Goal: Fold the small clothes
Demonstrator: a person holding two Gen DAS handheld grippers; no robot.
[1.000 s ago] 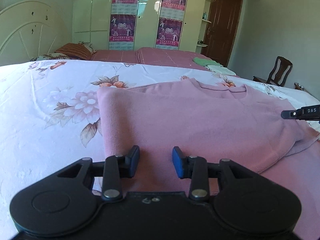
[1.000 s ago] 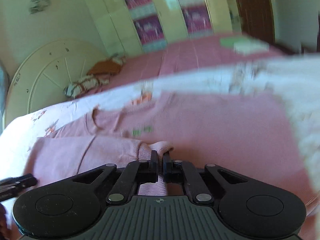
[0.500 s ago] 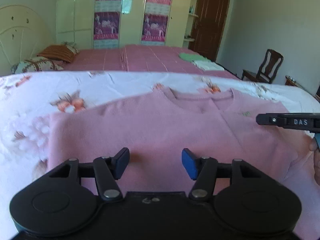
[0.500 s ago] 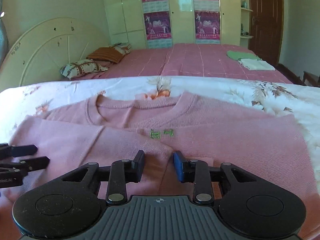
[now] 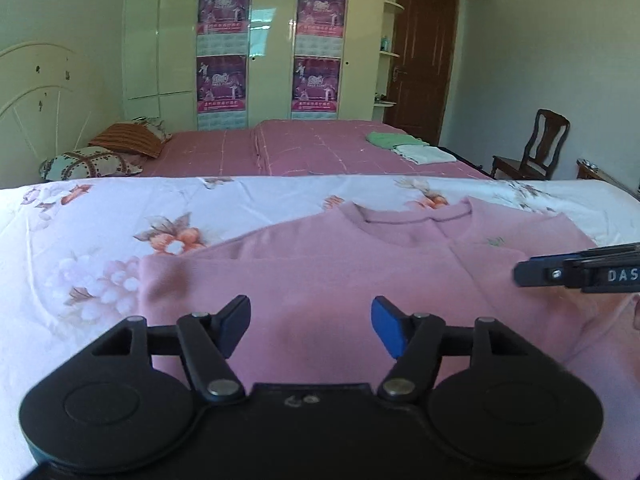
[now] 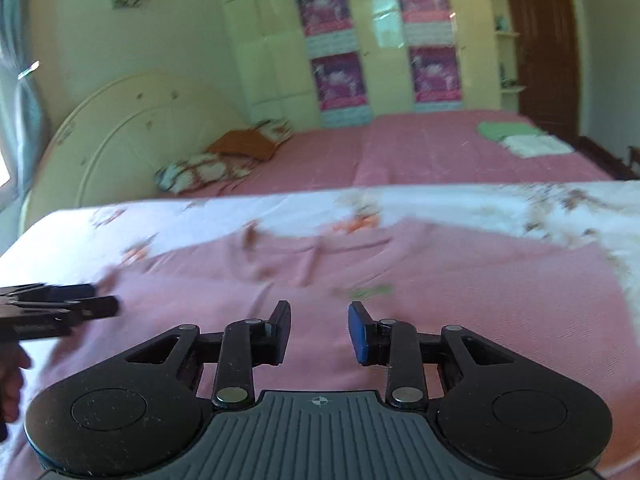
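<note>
Lying flat on a flowery sheet [image 5: 120, 220], a pink sweater [image 5: 320, 272] has its neck hole pointing away toward the far side of the bed. One sleeve looks folded in across its front. A tiny green mark [image 5: 495, 241] sits on the chest.

The left gripper [image 5: 311, 327] hangs just over the near part of the sweater. Its two blue pads [image 5: 386, 330] are spread wide, with nothing between them. I cannot tell if it touches the cloth.

The right gripper [image 6: 318, 330] is also over the sweater, near the middle. Its jaws are parted too and hold nothing. This picture is blurry, so the sweater [image 6: 440, 300] looks smeared.

Each gripper can be seen from the other camera. The right one pokes in from the right edge of the left view, and the left one [image 6: 60, 306] pokes in from the left edge of the right view.

Behind the sheet is a pink bedspread [image 5: 312, 152] with two pillows [image 5: 92, 160], a green cloth [image 5: 394, 138] and a white cloth [image 5: 424, 154]. A wardrobe [image 5: 168, 40] with purple posters [image 5: 222, 84] stands at the back. A brown door [image 5: 422, 60] and a wooden chair [image 5: 536, 148] are on the right.
</note>
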